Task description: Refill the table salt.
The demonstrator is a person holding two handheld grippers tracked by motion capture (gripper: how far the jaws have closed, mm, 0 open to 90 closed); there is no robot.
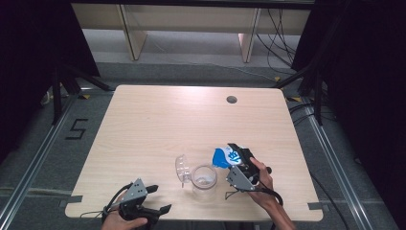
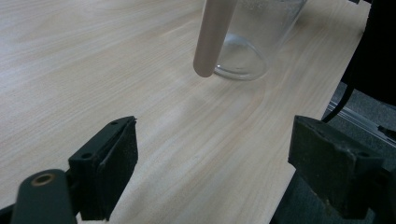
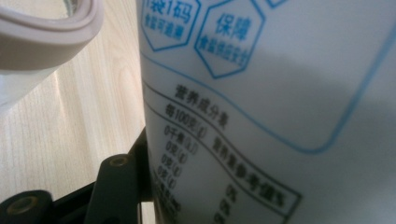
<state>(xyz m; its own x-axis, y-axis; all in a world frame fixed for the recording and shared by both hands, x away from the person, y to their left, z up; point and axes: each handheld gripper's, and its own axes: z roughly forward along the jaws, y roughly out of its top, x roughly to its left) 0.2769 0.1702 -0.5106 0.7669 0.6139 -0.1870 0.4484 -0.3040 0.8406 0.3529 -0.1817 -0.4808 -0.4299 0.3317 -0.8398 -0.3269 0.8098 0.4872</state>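
The white packet [image 3: 280, 93] in my right tongs carries blue hexagon badges, one reading 保障 with smaller blurred characters under it, the other cut off at 袋1码. Below them a black-lined table is headed 营养成分表, then 每100克, with rows of 0克 and a column of 0%. On the floor [image 1: 48, 158] left of the table is a black 5.

Black grippers [image 1: 158, 199], grey triangular plates, trailing black cables, brass-ringed screw holes.
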